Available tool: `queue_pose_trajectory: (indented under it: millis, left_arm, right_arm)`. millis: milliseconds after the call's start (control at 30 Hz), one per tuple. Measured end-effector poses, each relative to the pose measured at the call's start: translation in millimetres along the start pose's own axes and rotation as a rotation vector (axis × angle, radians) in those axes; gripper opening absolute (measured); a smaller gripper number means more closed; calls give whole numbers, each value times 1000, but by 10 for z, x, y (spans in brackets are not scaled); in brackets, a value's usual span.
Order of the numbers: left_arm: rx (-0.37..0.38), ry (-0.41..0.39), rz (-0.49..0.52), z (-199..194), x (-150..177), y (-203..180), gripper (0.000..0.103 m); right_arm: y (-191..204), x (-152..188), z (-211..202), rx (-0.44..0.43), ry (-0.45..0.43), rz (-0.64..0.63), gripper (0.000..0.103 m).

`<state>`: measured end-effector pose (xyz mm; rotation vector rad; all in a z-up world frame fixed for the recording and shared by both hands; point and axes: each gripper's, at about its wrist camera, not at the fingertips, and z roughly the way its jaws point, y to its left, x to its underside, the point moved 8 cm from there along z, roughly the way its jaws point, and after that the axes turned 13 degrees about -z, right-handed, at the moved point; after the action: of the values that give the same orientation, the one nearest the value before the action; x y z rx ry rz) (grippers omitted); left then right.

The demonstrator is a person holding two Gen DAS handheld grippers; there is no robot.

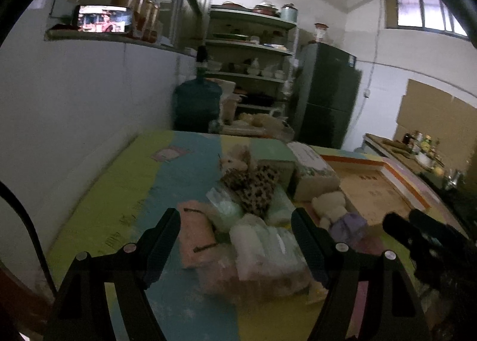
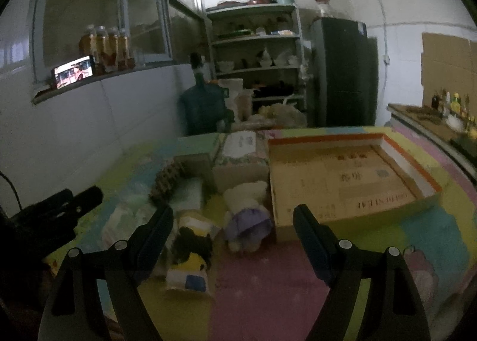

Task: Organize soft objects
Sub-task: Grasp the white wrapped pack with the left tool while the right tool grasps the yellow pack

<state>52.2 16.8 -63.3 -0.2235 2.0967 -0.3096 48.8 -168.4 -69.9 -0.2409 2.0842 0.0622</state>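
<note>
Both tongs are spread and pinch nothing: the left gripper (image 1: 235, 239) frames the pile (image 1: 253, 227) of soft packs at lower centre, the right gripper (image 2: 232, 236) a plush toy (image 2: 247, 215) at centre. These look light and squashy, the wrapped packs likely slippery; pinch each across its middle. The tray (image 2: 429, 188), right of centre, looks empty.

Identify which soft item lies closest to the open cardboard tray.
The cream plush toy in a purple dress, lying right beside the cardboard tray; the packets and cloths sit farther left.
</note>
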Motion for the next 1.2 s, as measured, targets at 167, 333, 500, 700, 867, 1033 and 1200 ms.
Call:
queue_pose_trajectory:
  millis: [167, 333, 500, 700, 867, 1033, 1200]
  left_arm:
    - [51, 51, 15, 97, 213, -93, 77]
    - [84, 87, -13, 236, 278, -155, 77]
    - [76, 120, -57, 424, 311, -64, 74]
    - [59, 107, -46, 507, 319, -24, 51]
    - [89, 98, -51, 489, 279, -8, 34]
    - [123, 82, -50, 420, 249, -36, 26]
    - [140, 74, -45, 382, 233, -50, 22]
  right_arm:
    - [-54, 66, 45, -16, 15, 20, 84]
    - [-71, 91, 64, -28, 22, 17, 84]
    - [-107, 116, 80, -25, 27, 31, 84]
    - [-138, 171, 123, -42, 38, 36, 84]
    - [-52, 267, 231, -123, 80, 49, 84]
    - [76, 386, 344, -210, 129, 74, 84]
    - [198, 474, 422, -271, 174, 81, 84]
